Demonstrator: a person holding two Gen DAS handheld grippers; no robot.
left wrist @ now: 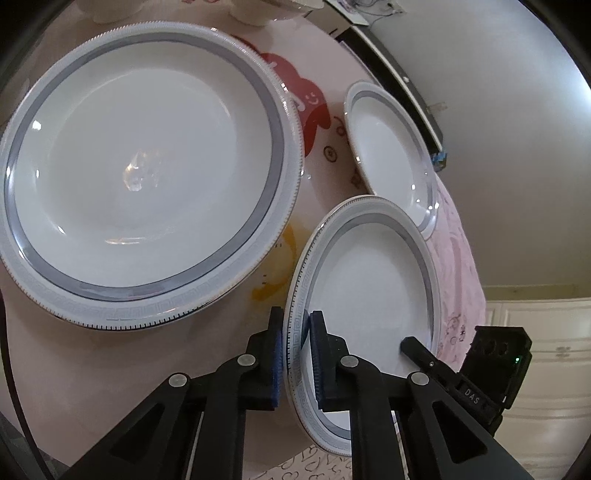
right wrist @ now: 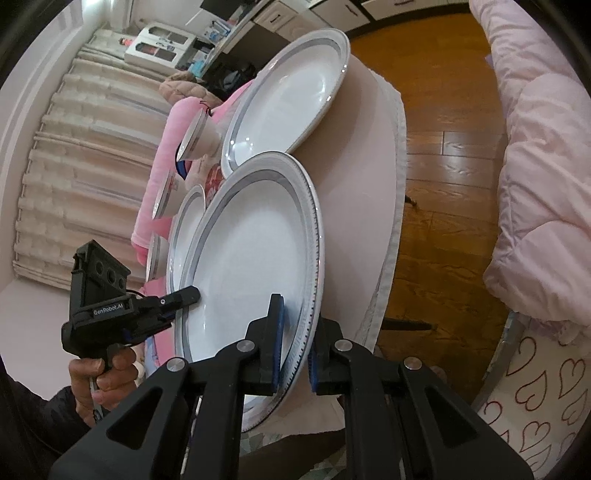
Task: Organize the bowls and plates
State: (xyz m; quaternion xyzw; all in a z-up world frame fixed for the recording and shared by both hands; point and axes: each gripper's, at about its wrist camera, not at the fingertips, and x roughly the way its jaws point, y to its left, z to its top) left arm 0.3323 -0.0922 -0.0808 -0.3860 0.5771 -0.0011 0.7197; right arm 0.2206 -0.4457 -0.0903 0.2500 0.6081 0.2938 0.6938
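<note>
A small white plate with a grey patterned band [left wrist: 369,277] is held between both grippers. My left gripper [left wrist: 295,317] is shut on its near rim, one blue pad under the rim and one on top. My right gripper [right wrist: 297,317] is shut on the opposite rim of the same plate [right wrist: 251,251]. The right gripper's fingertip [left wrist: 410,343] shows at that plate's far edge in the left wrist view. The left gripper [right wrist: 184,295], held by a hand [right wrist: 99,373], shows in the right wrist view. A large matching plate [left wrist: 147,166] lies to the left. Another small plate [left wrist: 391,155] lies just beyond.
Several white bowls [right wrist: 199,136] stand past the plates, two of them at the top edge [left wrist: 255,11] of the left wrist view. The pink cloth-covered table [right wrist: 365,166] ends at an edge above a wooden floor [right wrist: 443,166]. Pink bedding [right wrist: 535,184] lies across the floor.
</note>
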